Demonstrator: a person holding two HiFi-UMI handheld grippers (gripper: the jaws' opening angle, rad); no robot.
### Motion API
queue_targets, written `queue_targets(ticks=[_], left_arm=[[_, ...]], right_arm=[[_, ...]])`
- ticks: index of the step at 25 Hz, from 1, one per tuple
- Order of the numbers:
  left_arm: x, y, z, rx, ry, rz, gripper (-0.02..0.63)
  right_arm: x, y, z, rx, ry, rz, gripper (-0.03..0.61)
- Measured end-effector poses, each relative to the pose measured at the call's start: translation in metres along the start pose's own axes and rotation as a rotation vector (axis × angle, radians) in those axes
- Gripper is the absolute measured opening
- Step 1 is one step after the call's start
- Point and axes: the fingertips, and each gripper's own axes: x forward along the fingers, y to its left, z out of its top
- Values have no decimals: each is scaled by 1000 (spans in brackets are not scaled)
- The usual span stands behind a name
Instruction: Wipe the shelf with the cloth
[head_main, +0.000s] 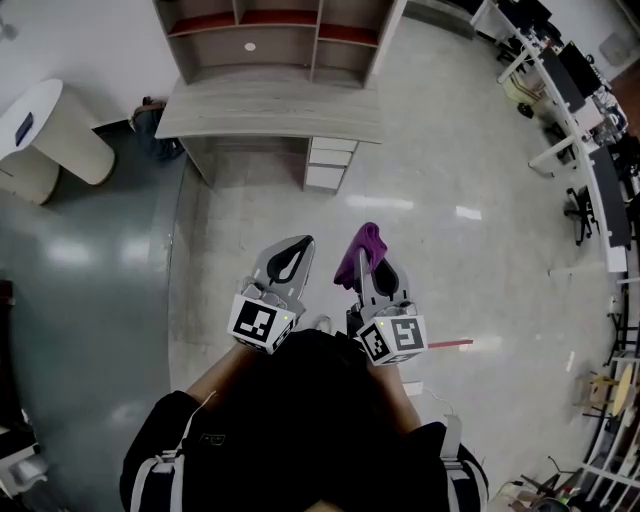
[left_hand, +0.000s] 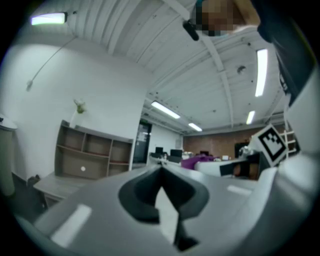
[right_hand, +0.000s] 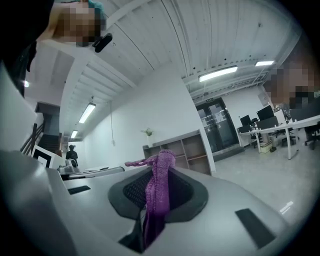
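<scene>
A wooden shelf unit with open compartments stands on a grey desk some way ahead across the floor. It also shows far off in the left gripper view as the shelf and in the right gripper view as the shelf. My right gripper is shut on a purple cloth, which sticks up between the jaws as the cloth. My left gripper is shut with nothing in it. Both are held close to my body, well short of the desk.
A white drawer unit sits under the desk. A rounded white counter stands at far left. Desks with monitors and chairs line the right side. A small white disc lies in the shelf. Open floor lies between me and the desk.
</scene>
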Motion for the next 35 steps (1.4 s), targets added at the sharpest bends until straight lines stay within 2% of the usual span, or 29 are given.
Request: queue_targets(ticks=[6,10,19,24,28,35], left_arm=[[12,-17,-6,1,19,-4,0],[23,-26,-13,-16,31,11,0],[56,-37,-15,-8,26,128,0],[67,-25,-26,-9,55,169,0],[87,-5,-26,-29,42,179,0],[139,55,-19,-41,22,141,0]], right_arm=[[-10,-17,4,38,-21,5,51],[-14,-31,1,27,6,8,51],[-16,-74,7,23,19,58,51],[-2,-91,5,24,22,52,51],[25,-107,3,20,28,41,51],[99,-116,15,-19,26,28,51]])
